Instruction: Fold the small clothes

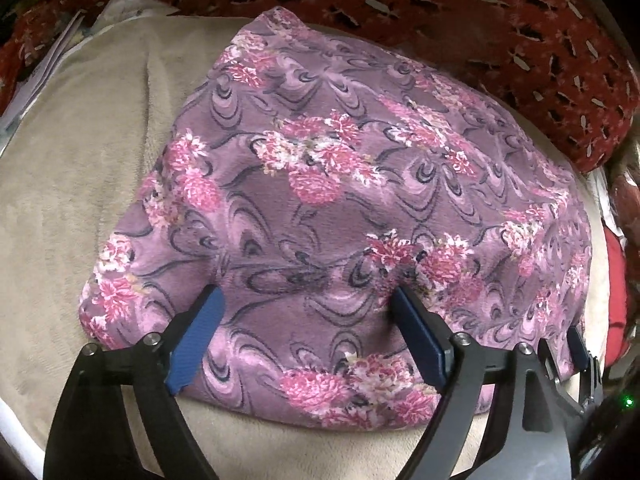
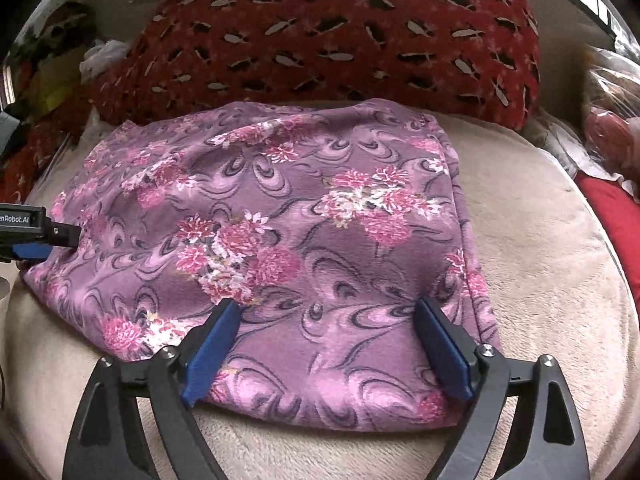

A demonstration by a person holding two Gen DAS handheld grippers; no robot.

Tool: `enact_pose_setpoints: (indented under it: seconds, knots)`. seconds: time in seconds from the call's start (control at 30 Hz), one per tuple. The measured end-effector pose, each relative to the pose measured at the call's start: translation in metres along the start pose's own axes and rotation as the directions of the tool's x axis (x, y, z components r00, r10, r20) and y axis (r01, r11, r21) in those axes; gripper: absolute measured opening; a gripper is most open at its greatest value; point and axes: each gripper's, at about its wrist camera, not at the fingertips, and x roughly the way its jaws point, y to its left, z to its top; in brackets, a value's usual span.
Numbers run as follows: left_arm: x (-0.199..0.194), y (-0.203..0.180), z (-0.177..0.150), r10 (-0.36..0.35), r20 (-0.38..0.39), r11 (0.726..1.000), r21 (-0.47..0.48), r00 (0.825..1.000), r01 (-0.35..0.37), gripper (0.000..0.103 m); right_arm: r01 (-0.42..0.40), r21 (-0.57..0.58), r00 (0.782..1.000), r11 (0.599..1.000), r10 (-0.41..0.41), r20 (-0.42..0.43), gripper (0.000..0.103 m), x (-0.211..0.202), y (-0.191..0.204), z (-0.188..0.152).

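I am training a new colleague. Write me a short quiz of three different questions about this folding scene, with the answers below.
1. True or false: both tongs are open, with the near edge of the purple floral cloth between their blue pads.
2. What lies directly under the cloth?
A. a wooden table
B. a beige plush blanket
C. a metal tray
3. Fill the gap: behind the cloth lies a ___ patterned pillow.

Key
1. True. The left tongs and right tongs both stand wide open over that edge.
2. B, the beige blanket.
3. Red: the red pillow.
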Motion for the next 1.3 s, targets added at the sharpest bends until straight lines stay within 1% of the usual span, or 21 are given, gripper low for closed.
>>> enact_pose_setpoints:
  seconds: [0.07,0.13,0.2,0.27,0.4,0.47,0.5,0.53,0.67,0.7,0.77,0.83,0.87,0.9,0.93,0.97,1.03,1.07,1.1,1.2,1.3]
  knots:
    - [0.002,-0.001,-0.001,-0.02,-0.008,1.0,0.014,1.0,0.02,0.094,0.0,-0.004,1.0,1.0,0.0,0.0,0.092,0.0,0.001,0.0]
    - [0.005,-0.003,-0.001,-0.02,-0.015,0.999,0.042,1.0,0.021,0.101,-0.002,-0.006,1.0,1.0,0.002,0.001,0.093,0.001,0.001,0.0]
    - [0.008,-0.006,-0.003,-0.011,-0.015,0.998,0.06,1.0,0.012,0.103,-0.001,-0.009,1.0,1.0,0.001,-0.001,0.093,0.001,0.001,0.0]
    - [0.01,-0.006,-0.003,-0.006,-0.016,0.998,0.064,1.0,0.007,0.103,0.006,-0.016,1.0,1.0,-0.006,-0.007,0.093,0.001,0.003,0.0]
    - [0.0,0.004,-0.004,-0.052,-0.028,0.997,0.056,0.998,0.054,0.103,0.006,-0.022,1.0,1.0,-0.006,-0.029,0.093,0.001,0.002,0.003]
    - [-0.009,0.013,-0.005,-0.075,-0.027,0.997,0.033,0.997,0.076,0.097,-0.002,-0.018,0.999,1.0,0.001,-0.044,0.093,0.0,0.001,0.004]
    - [-0.016,0.021,-0.006,-0.093,-0.021,0.996,0.014,0.995,0.093,0.092,-0.006,-0.016,0.999,1.0,0.005,-0.051,0.093,-0.001,0.001,0.004]
    - [-0.021,0.028,-0.006,-0.102,-0.014,0.995,0.003,0.995,0.102,0.09,-0.01,-0.014,0.998,1.0,0.009,-0.056,0.093,-0.003,0.0,0.004]
    - [-0.048,0.058,-0.009,-0.086,0.051,0.995,-0.036,0.995,0.088,0.09,-0.005,-0.005,0.997,1.0,0.005,-0.08,0.093,-0.01,0.0,-0.001]
    - [-0.055,0.067,-0.01,-0.077,0.067,0.996,-0.048,0.995,0.08,0.09,0.0,0.008,0.996,1.0,0.0,-0.086,0.091,-0.014,-0.001,0.001]
    - [-0.066,0.087,-0.012,-0.085,0.086,0.991,-0.097,0.993,0.093,0.09,-0.008,0.083,0.997,0.997,0.014,-0.08,0.091,-0.023,-0.006,0.004]
    - [-0.068,0.105,-0.015,-0.126,0.076,0.977,-0.161,0.989,0.137,0.09,-0.003,0.163,0.998,0.987,0.013,-0.057,0.091,-0.031,-0.013,0.005]
    - [-0.064,0.11,-0.019,-0.164,0.055,0.965,-0.2,0.985,0.172,0.09,0.002,0.177,0.998,0.984,0.009,-0.061,0.092,-0.031,-0.015,0.004]
    - [-0.06,0.114,-0.025,-0.197,0.034,0.953,-0.23,0.98,0.2,0.09,0.014,0.178,0.997,0.984,0.0,-0.079,0.092,-0.028,-0.015,0.002]
    - [-0.055,0.116,-0.029,-0.224,0.016,0.942,-0.253,0.974,0.221,0.09,0.046,0.156,0.991,0.987,-0.025,-0.134,0.092,-0.019,-0.013,-0.003]
    - [-0.053,0.116,-0.035,-0.248,0.001,0.932,-0.274,0.969,0.238,0.09,0.059,0.124,0.987,0.99,-0.04,-0.155,0.092,-0.015,-0.01,-0.006]
    - [-0.041,0.118,-0.044,-0.311,-0.032,0.9,-0.332,0.95,0.283,0.09,0.081,0.064,0.989,0.995,-0.073,-0.125,0.092,-0.019,-0.001,-0.009]
    - [-0.033,0.12,-0.047,-0.351,-0.042,0.876,-0.367,0.935,0.313,0.09,0.082,0.065,0.99,0.995,-0.073,-0.124,0.091,-0.022,0.0,-0.008]
    - [-0.028,0.118,-0.05,-0.373,-0.048,0.86,-0.393,0.926,0.326,0.09,0.074,0.083,0.991,0.994,-0.064,-0.114,0.091,-0.025,-0.001,-0.006]
    - [-0.024,0.12,-0.05,-0.387,-0.033,0.837,-0.432,0.922,0.336,0.09,0.044,0.155,0.999,0.987,-0.039,-0.032,0.091,-0.042,-0.007,0.004]
    - [-0.03,0.116,-0.043,-0.413,-0.023,0.816,-0.453,0.911,0.358,0.09,0.032,0.178,0.999,0.984,-0.035,0.013,0.091,-0.047,-0.009,0.019]
